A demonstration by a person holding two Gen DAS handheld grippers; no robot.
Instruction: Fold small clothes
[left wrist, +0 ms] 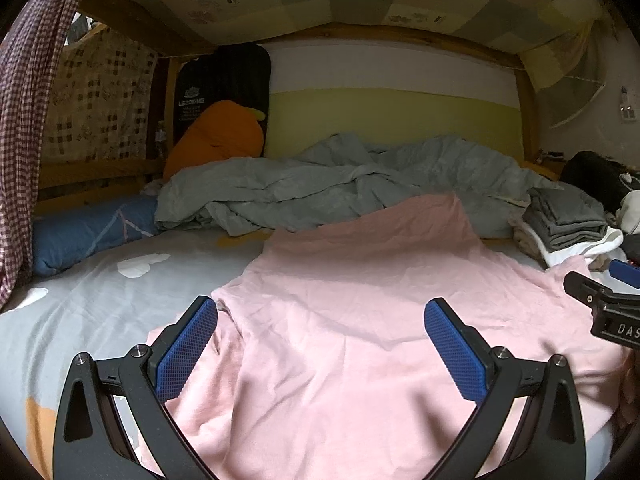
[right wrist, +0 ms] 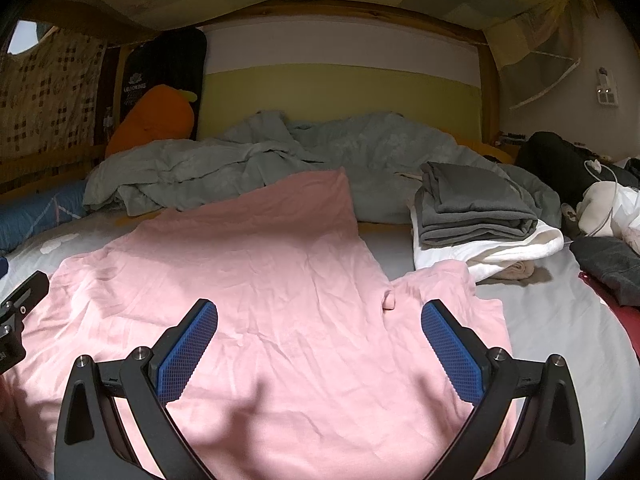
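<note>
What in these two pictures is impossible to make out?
- Pink garment: its near hem runs under the fingers and off the bottom edge in both views.
- Folded pile: the beige piece under the grey and white ones is mostly covered, right view.
- Black bag: the small print below its logo is too small to read, left view.
- Duvet: hides the bed behind it.

The black bag (left wrist: 224,84) behind the orange plush reads "LEAOKING"; the right claw (left wrist: 616,320) shows "DAS".

A bed with a pale grey sheet (right wrist: 540,320) carries a spread pink cotton top (right wrist: 248,280), a crumpled grey-green duvet (right wrist: 224,168) and a stack of folded grey and white clothes (right wrist: 472,216)
</note>
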